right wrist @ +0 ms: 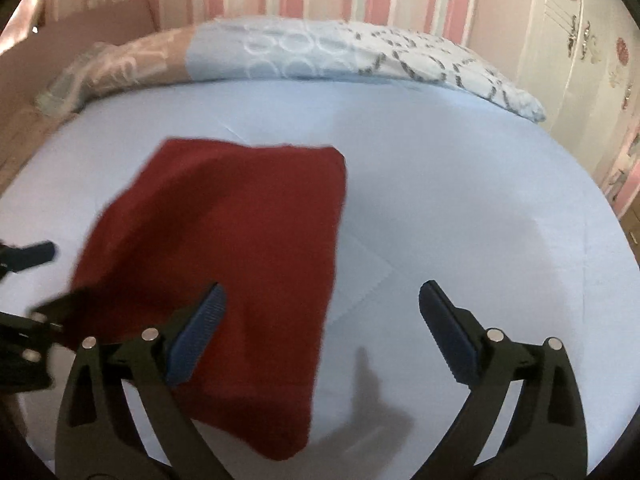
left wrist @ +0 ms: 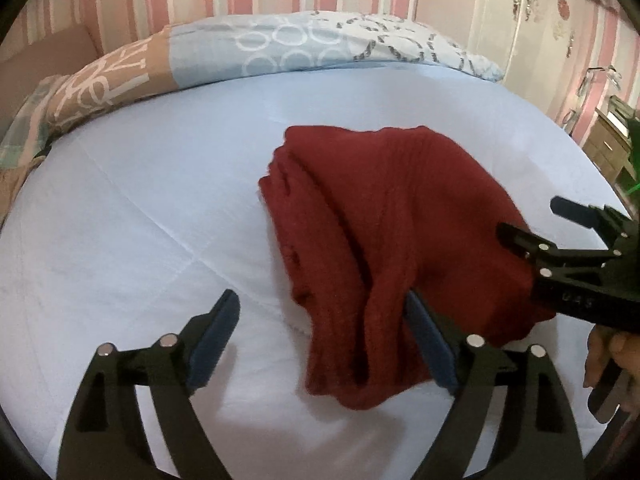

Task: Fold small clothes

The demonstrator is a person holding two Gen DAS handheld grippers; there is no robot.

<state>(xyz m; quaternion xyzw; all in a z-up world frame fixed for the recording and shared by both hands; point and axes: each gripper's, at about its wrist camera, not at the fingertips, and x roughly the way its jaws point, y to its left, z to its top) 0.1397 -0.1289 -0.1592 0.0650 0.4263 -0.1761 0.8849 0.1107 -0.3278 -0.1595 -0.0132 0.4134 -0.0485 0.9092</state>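
Left tongs [left wrist: 320,326] gaping wide, nothing pinched; right tongs [right wrist: 322,320] likewise. Red knit [left wrist: 384,236] is lying folded at frame centre on bed [left wrist: 140,208]. Soft, light, floppy; likely gripping best at edges.

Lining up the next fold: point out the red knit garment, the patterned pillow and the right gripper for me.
Red knit garment [right wrist: 224,232]: right wrist view, middle of the flat top layer.
Patterned pillow [left wrist: 280,46]: left wrist view, light blue section with white rings.
Right gripper [right wrist: 322,312]: right wrist view, midway between its open fingertips.
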